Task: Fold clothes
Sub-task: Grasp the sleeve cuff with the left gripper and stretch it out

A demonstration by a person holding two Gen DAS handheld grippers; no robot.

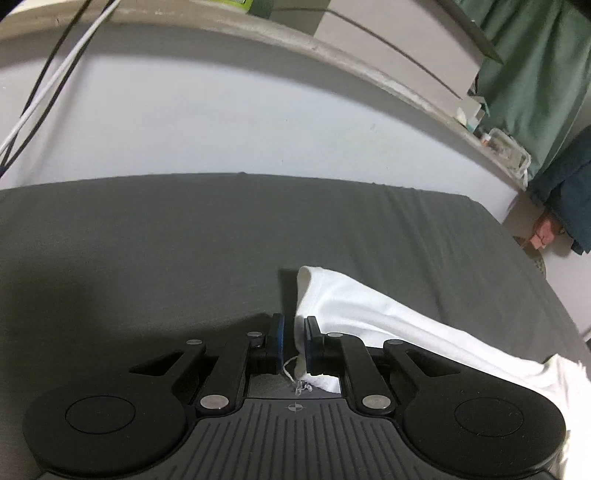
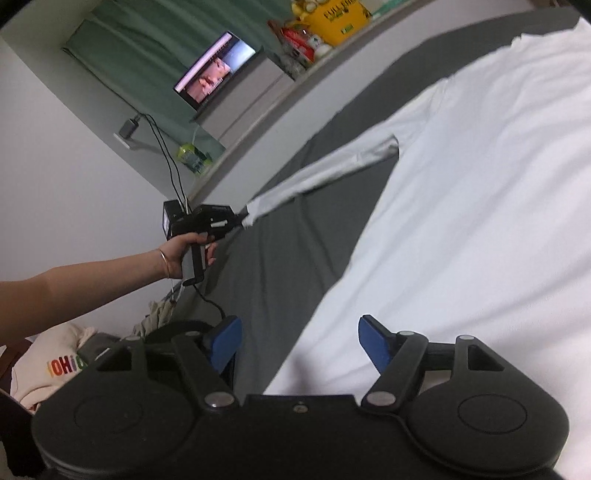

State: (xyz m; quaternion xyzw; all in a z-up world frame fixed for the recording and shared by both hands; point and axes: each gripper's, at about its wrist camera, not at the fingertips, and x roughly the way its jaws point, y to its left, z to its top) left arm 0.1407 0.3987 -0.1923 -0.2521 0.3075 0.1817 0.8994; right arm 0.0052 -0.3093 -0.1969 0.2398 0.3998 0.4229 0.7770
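Grey-sheeted bed (image 2: 280,258) carries a white cotton long-sleeved shirt (image 2: 480,184) spread flat, ready for folding. Left tongs (image 1: 293,343) clenched on the sleeve cuff (image 1: 306,280), drawing the sleeve out taut. Right tongs (image 2: 299,343) released, poised over the shirt's near edge.

I've got a grey bedsheet (image 1: 184,240) under everything, a white wall (image 1: 221,122) behind it. On the ledge (image 2: 258,122) a screen (image 2: 214,70) is lit, a yellow box (image 2: 340,22) further along, green curtain (image 1: 535,74) hanging. Cream sweatshirt (image 2: 48,365) with coloured letters lies low left.
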